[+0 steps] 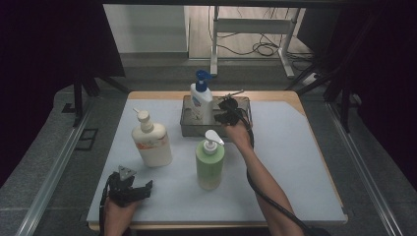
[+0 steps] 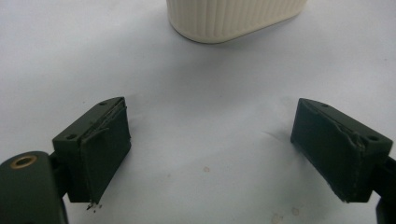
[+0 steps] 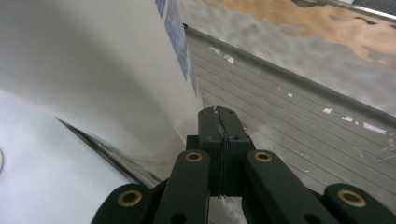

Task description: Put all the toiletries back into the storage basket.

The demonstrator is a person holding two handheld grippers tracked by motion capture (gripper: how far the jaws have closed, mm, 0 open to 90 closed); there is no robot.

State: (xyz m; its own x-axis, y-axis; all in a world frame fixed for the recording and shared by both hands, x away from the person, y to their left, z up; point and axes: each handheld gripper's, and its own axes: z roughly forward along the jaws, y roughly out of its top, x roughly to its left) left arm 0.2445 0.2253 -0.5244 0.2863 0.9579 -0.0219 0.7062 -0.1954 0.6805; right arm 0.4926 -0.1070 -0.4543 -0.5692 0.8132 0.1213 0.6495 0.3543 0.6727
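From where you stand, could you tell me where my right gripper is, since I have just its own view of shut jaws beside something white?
Observer: The right gripper is in a metal tray, next to a white bottle with a blue pump.
Operator: Is it holding the bottle?
Observer: No, its jaws are shut with nothing between them.
Operator: And the left one?
Observer: The left gripper is open over the table, facing a cream bottle.

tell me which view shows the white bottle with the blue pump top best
The high view: the white bottle with the blue pump top stands whole and upright in the grey metal tray. The right gripper view gives a blurred close-up of its white side and blue label. The left gripper view looks at another, cream bottle.
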